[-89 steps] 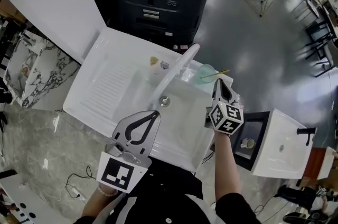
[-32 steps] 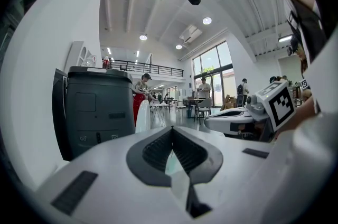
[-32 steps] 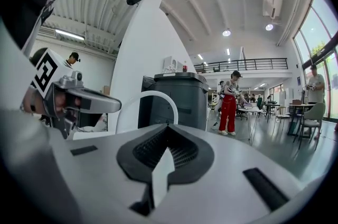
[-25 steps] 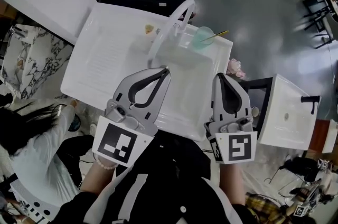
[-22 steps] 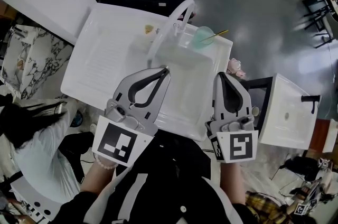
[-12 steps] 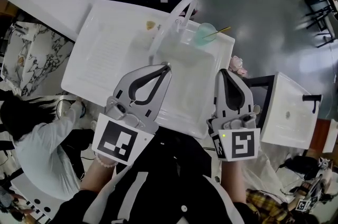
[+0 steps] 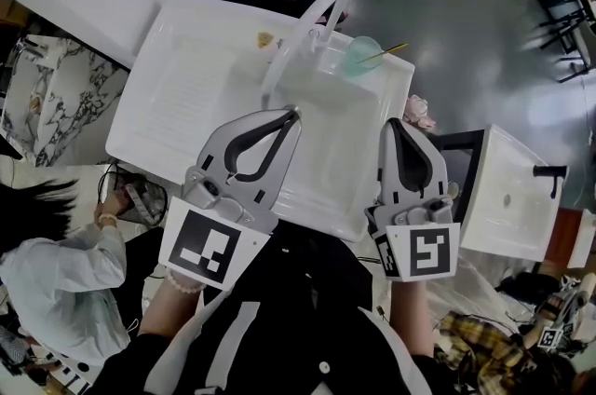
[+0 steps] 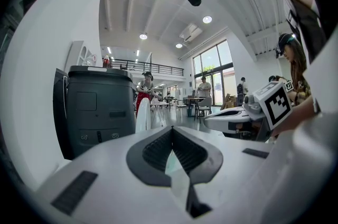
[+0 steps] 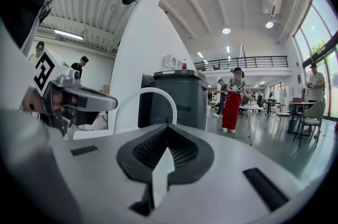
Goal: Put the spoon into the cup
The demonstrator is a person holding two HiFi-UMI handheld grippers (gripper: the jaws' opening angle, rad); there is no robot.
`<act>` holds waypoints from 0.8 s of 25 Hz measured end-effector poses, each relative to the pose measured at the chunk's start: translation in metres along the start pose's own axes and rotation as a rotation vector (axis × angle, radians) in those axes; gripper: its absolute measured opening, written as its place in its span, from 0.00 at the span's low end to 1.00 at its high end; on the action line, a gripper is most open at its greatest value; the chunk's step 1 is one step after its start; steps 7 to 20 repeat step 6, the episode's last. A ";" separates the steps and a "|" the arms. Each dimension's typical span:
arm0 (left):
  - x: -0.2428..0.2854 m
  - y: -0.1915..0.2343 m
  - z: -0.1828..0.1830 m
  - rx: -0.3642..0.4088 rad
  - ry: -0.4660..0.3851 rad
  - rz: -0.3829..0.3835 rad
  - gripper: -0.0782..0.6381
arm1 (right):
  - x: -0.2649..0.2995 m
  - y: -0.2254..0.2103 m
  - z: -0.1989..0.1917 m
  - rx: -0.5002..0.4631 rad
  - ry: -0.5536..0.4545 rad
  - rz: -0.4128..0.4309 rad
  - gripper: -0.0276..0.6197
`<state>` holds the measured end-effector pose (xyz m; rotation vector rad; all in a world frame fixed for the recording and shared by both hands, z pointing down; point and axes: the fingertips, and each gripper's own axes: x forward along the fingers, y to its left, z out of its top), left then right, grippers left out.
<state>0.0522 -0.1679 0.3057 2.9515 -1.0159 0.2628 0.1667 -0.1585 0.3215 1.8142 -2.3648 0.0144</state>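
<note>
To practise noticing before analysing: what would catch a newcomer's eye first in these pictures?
Two grey tools fill the foreground of the head view, the left tool and the right tool, both shut and empty, each with a black-and-white marker cube. Beyond them lies a white sink with a tall arched faucet. At its far right corner stands a pale green cup with a spoon resting in it.

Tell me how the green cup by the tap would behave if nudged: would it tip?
Probably light: the cup looks like thin see-through plastic, so it may slide on the glossy sink. It could tip, since the spoon leans out past its rim on one side. It stands near the sink's corner, so a hard push might knock it off.
</note>
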 end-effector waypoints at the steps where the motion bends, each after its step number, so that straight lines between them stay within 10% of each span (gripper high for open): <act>1: 0.000 0.000 0.000 0.001 0.000 0.000 0.10 | 0.000 0.000 0.000 0.000 0.001 0.000 0.05; 20: 0.001 0.003 -0.001 -0.004 0.004 0.002 0.10 | 0.002 0.001 -0.002 0.001 0.002 0.004 0.05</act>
